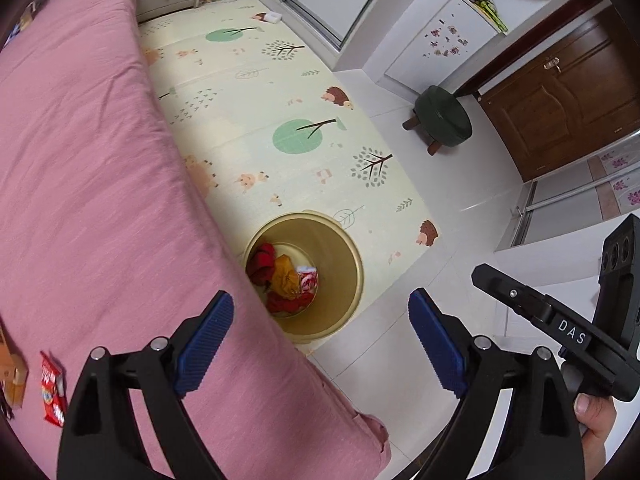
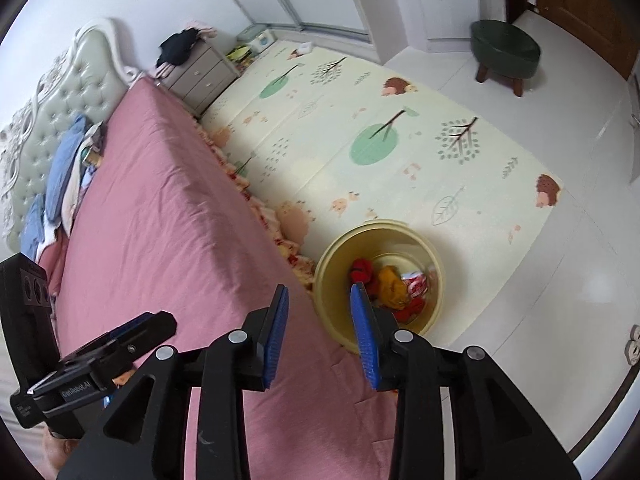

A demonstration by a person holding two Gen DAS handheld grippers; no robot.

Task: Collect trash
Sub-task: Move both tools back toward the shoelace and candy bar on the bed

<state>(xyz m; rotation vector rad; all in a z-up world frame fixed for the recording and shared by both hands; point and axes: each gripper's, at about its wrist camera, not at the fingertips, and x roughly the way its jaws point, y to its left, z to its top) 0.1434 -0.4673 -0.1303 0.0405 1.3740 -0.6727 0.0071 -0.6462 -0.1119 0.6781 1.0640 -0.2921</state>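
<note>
A tan round bin stands on the floor mat beside the pink bed; it holds red, orange and white-red wrappers. It also shows in the right wrist view with the wrappers inside. A red snack packet lies on the bed at the lower left, next to a brown cardboard piece. My left gripper is wide open and empty above the bed edge near the bin. My right gripper is open and empty, above the bed edge beside the bin.
A dark green stool stands on the white tile near the brown door. A grey nightstand and a headboard with pillows are at the far end. The patterned play mat covers the floor beside the bed.
</note>
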